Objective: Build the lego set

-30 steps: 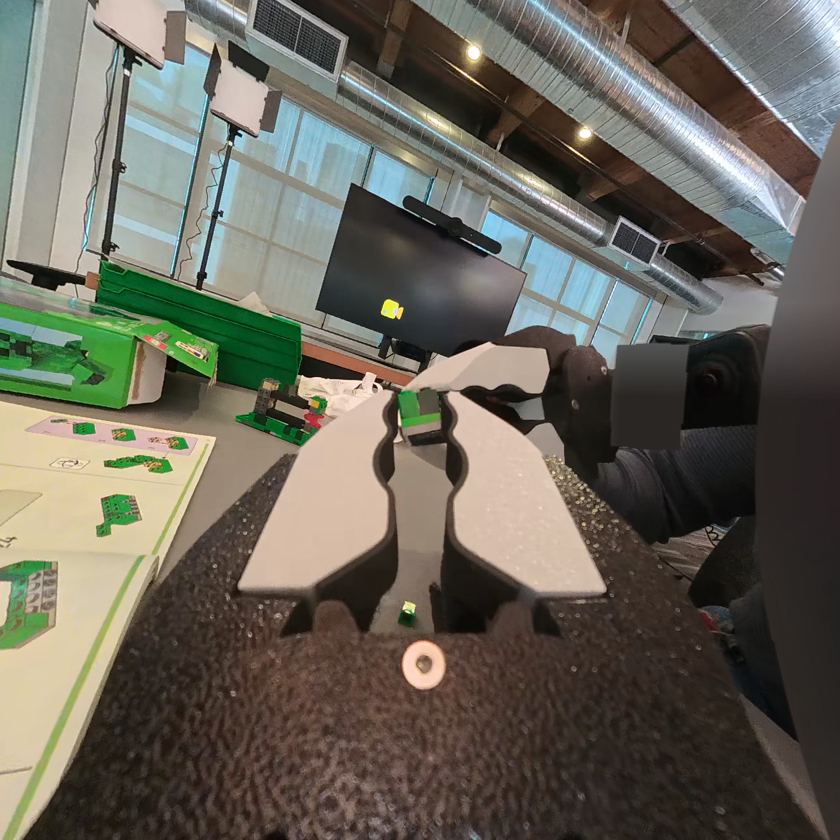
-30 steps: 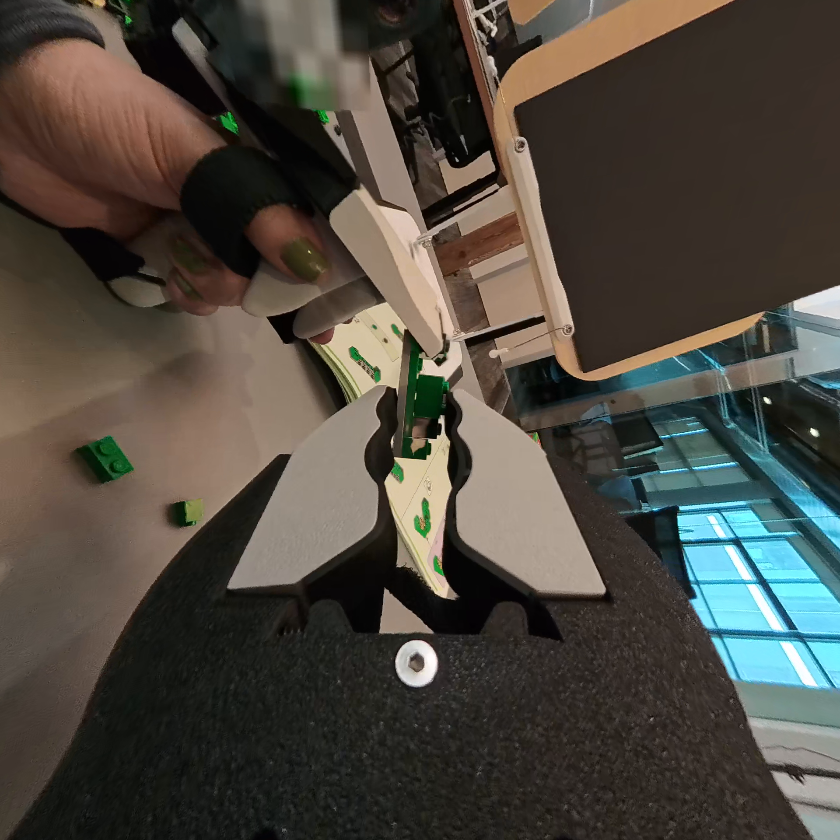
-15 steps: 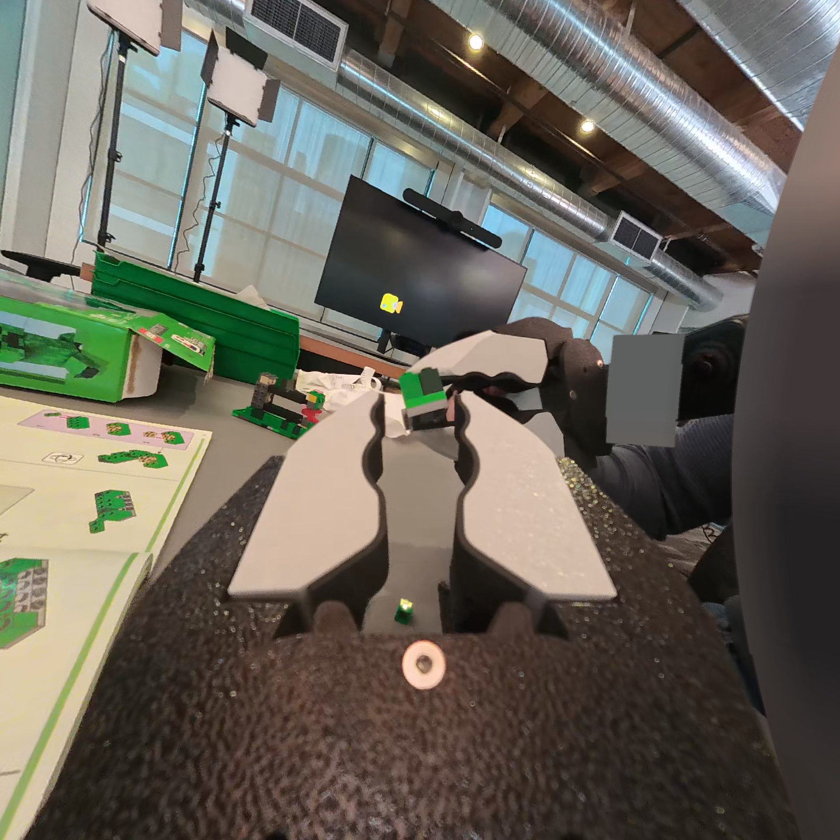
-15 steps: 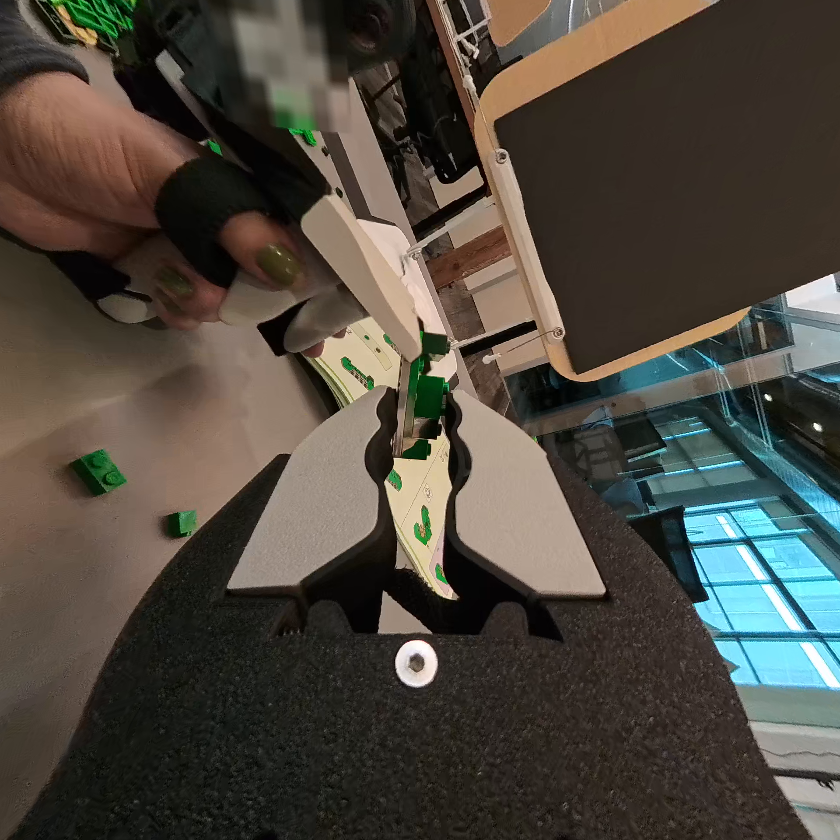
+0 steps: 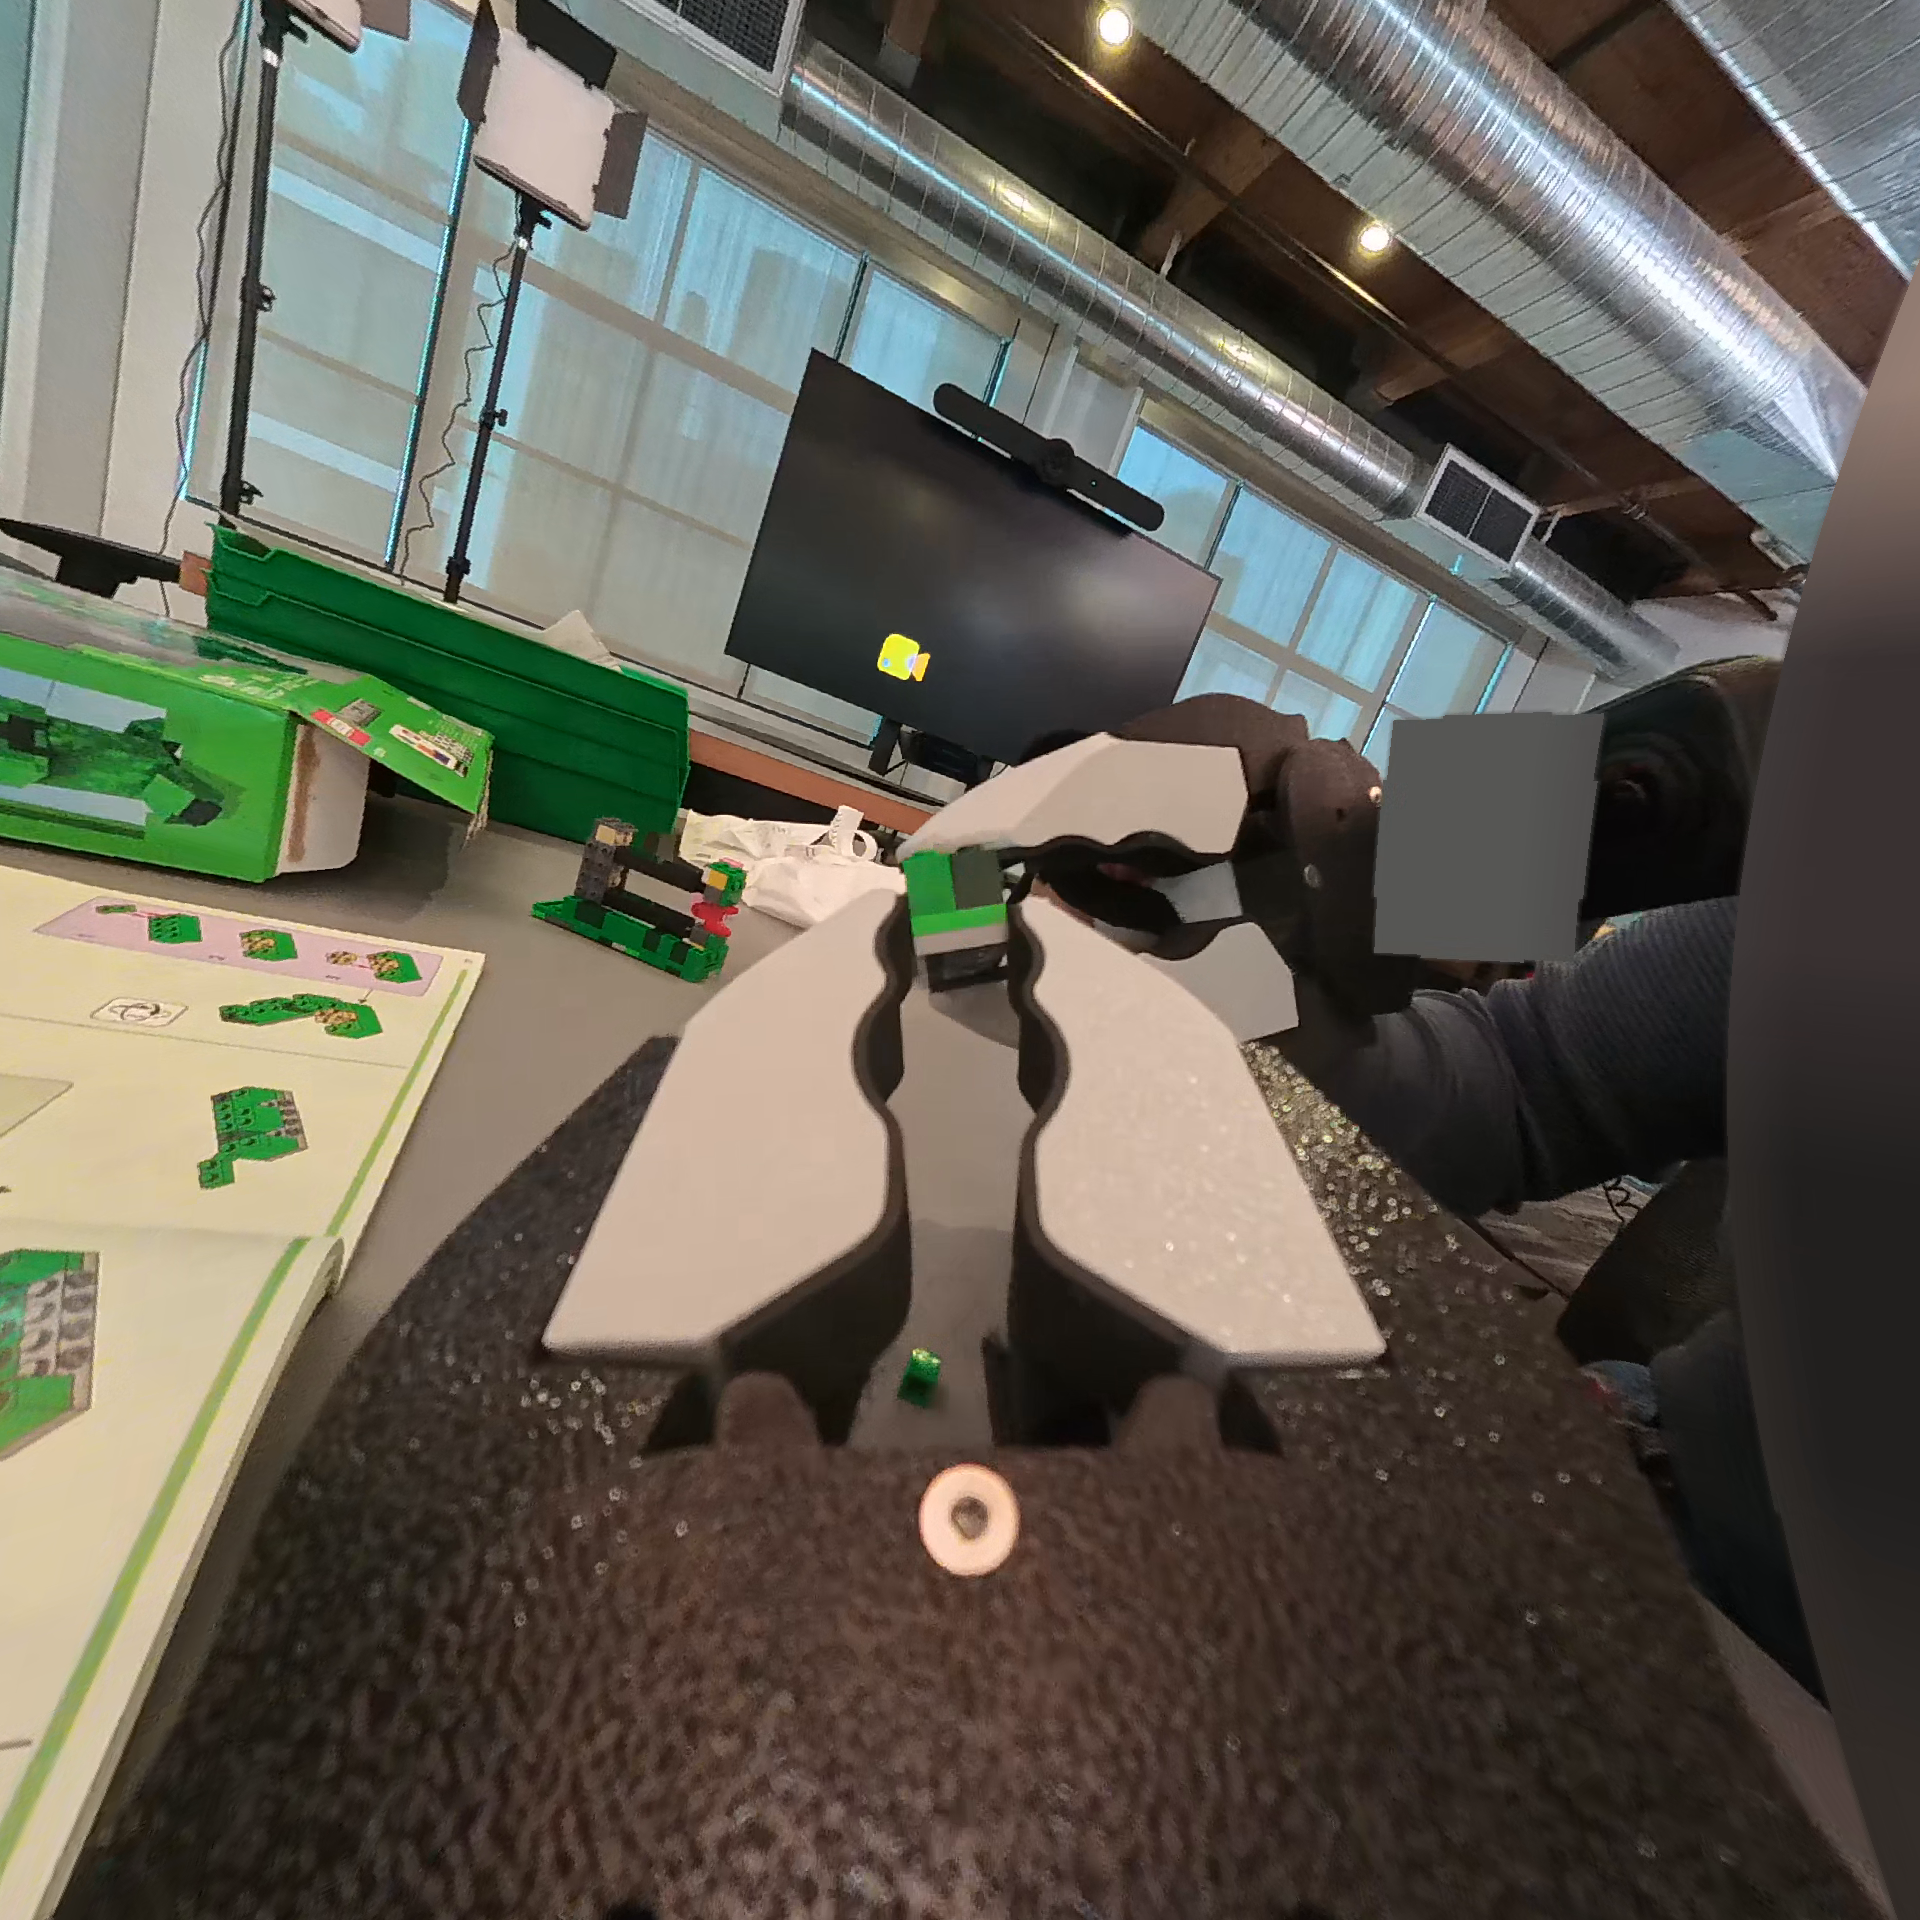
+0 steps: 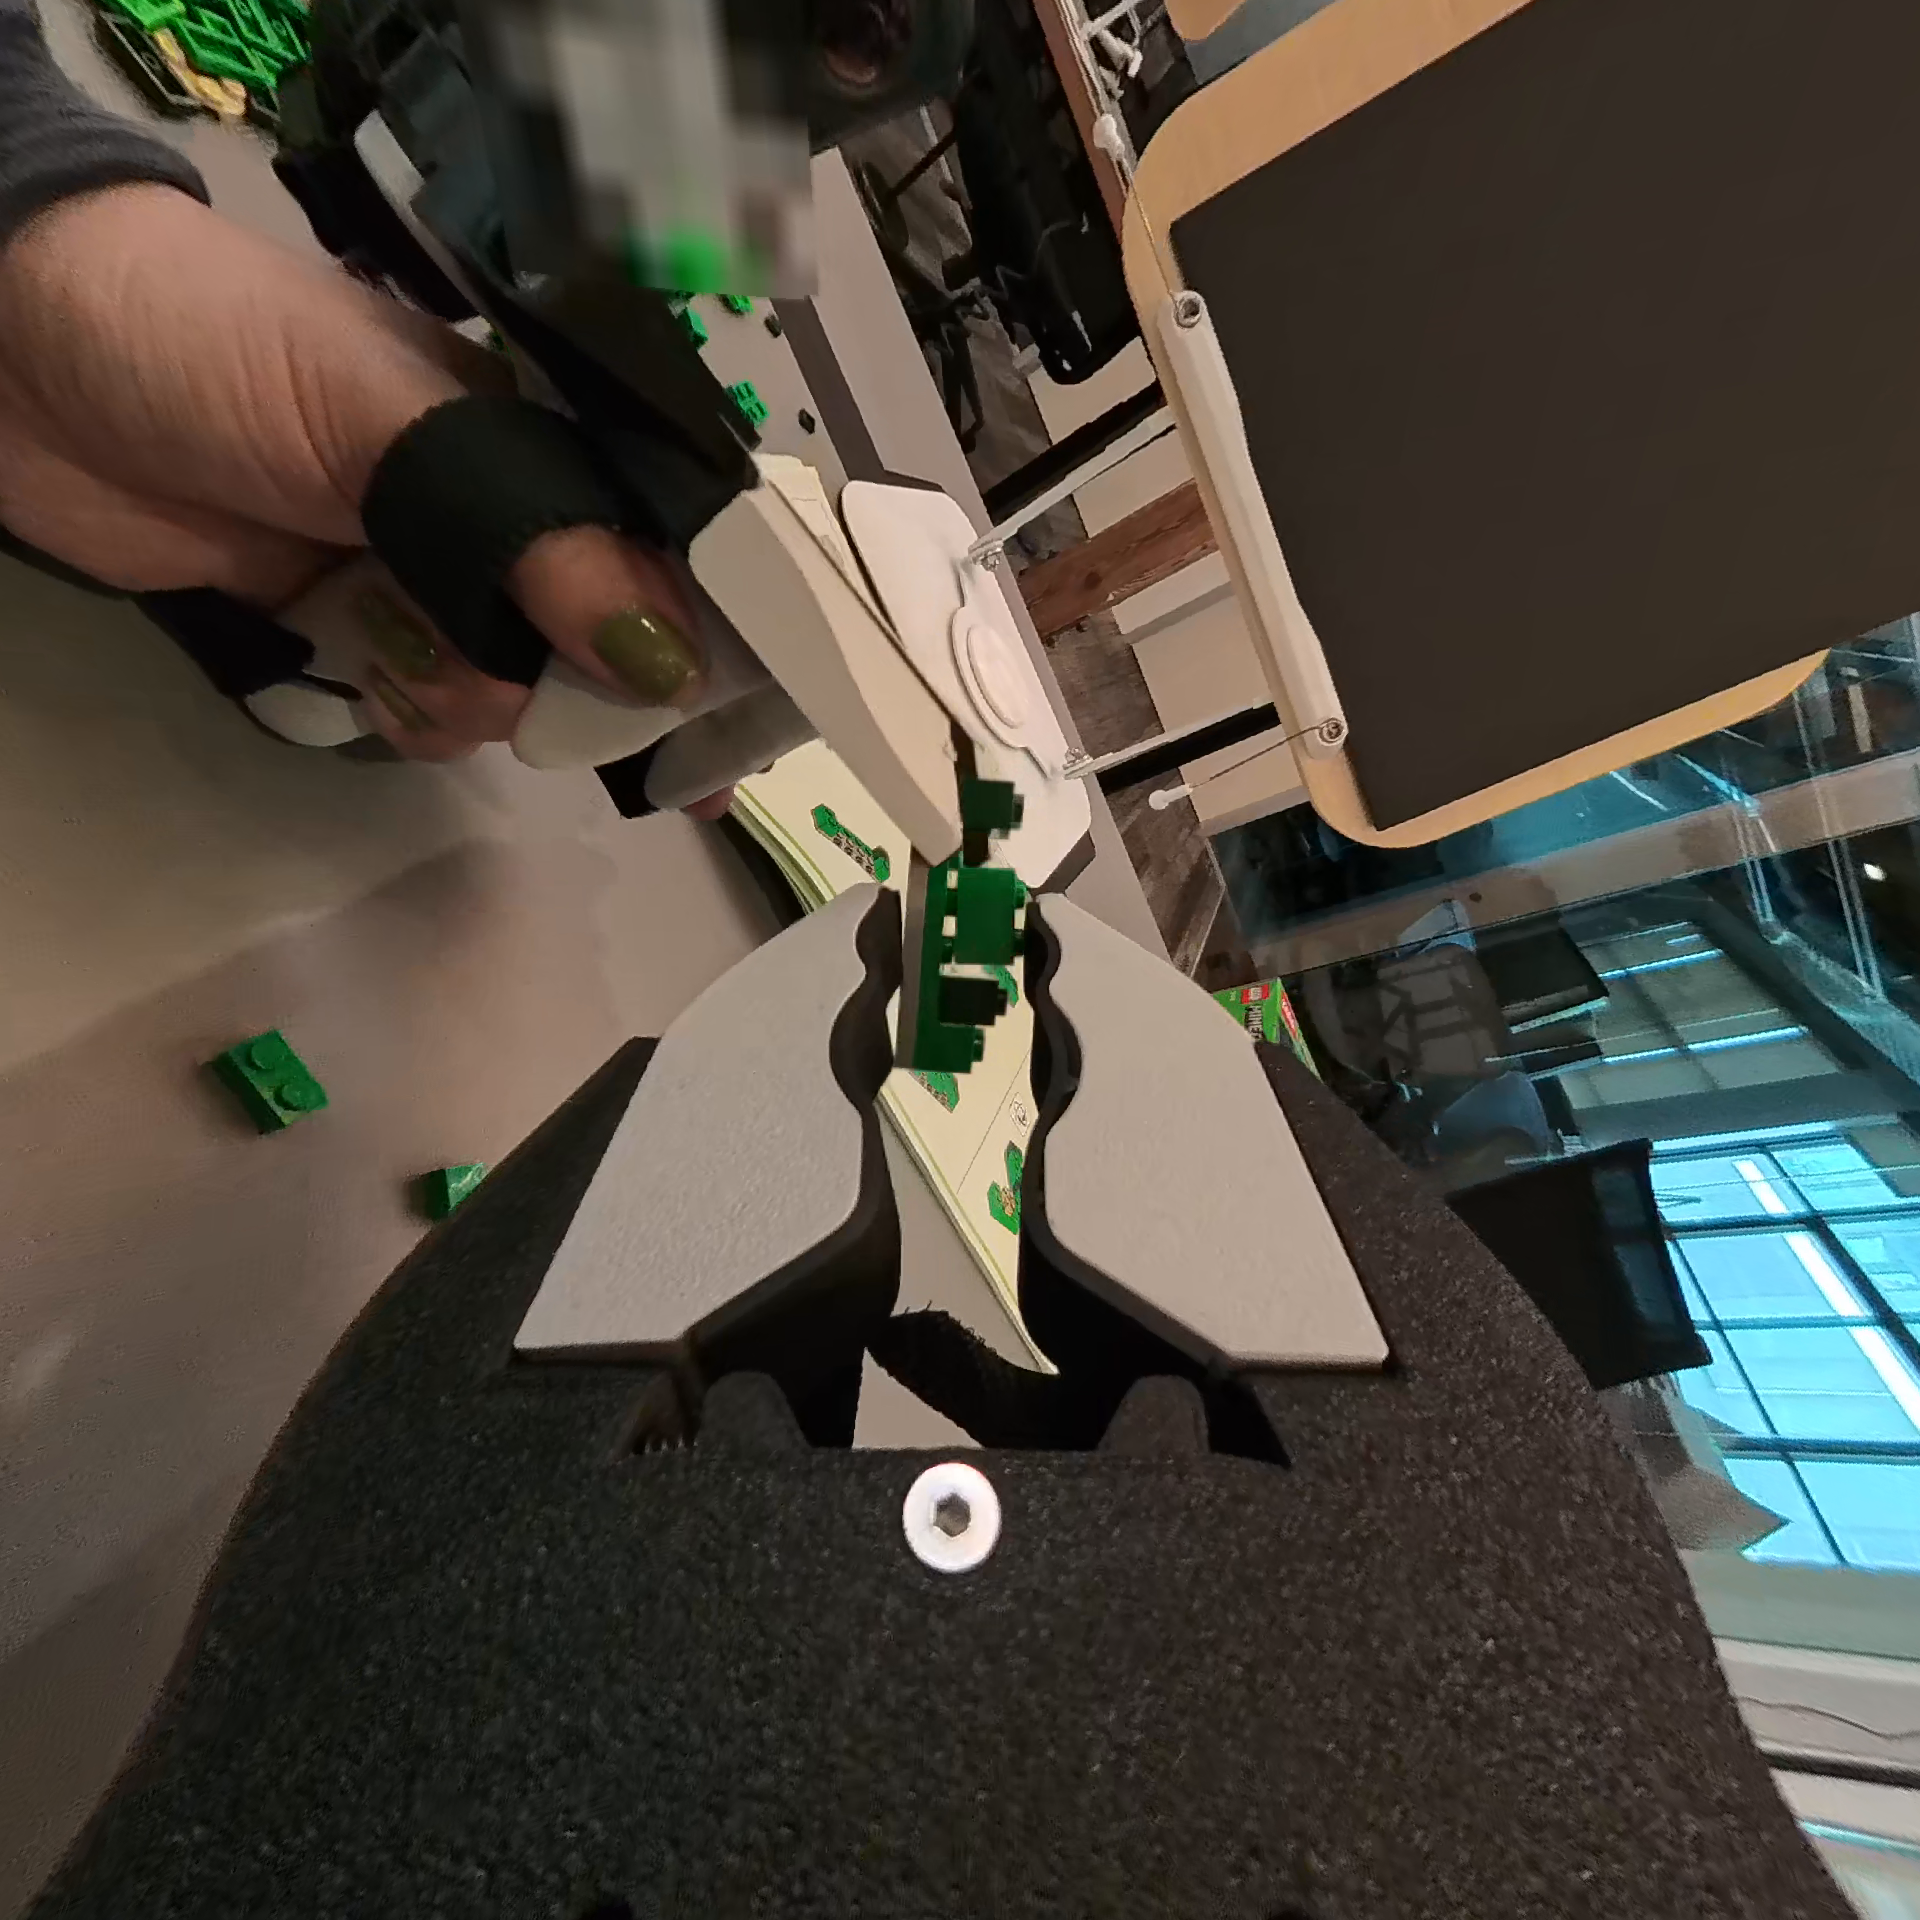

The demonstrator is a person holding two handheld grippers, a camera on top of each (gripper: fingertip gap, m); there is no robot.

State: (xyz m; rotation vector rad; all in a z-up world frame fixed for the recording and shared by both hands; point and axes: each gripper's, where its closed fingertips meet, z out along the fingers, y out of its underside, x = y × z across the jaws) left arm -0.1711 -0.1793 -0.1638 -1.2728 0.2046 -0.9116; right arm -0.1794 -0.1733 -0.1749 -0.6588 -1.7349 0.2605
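A small lego assembly (image 6: pixel 951 977), a grey plate with green plates and bricks on it, is held in the air. My right gripper (image 6: pixel 961 935) is shut on it, with one pad on the grey plate and the other on a green brick. My left gripper (image 5: pixel 958 925) is shut across the sides of the same assembly (image 5: pixel 956 920) at its end. In the right wrist view the left gripper's fingers (image 6: pixel 883 748) close around a dark green brick (image 6: pixel 987 805) at that end. In the left wrist view the right gripper's fingers (image 5: pixel 1091 800) come in from the right.
An open instruction booklet (image 5: pixel 208 1039), a green box (image 5: pixel 156 769), green bins (image 5: pixel 468 675), a partial build (image 5: pixel 644 914) and a white bag (image 5: pixel 790 862) lie on the grey table. Loose green bricks (image 6: pixel 270 1081) (image 6: pixel 447 1184) (image 5: pixel 920 1387) lie near me. A person's hand (image 6: pixel 208 416) holds the left gripper.
My left jaws opened off the assembly, then came together on its end again. The assembly tilted a little meanwhile. My right gripper kept its hold throughout.
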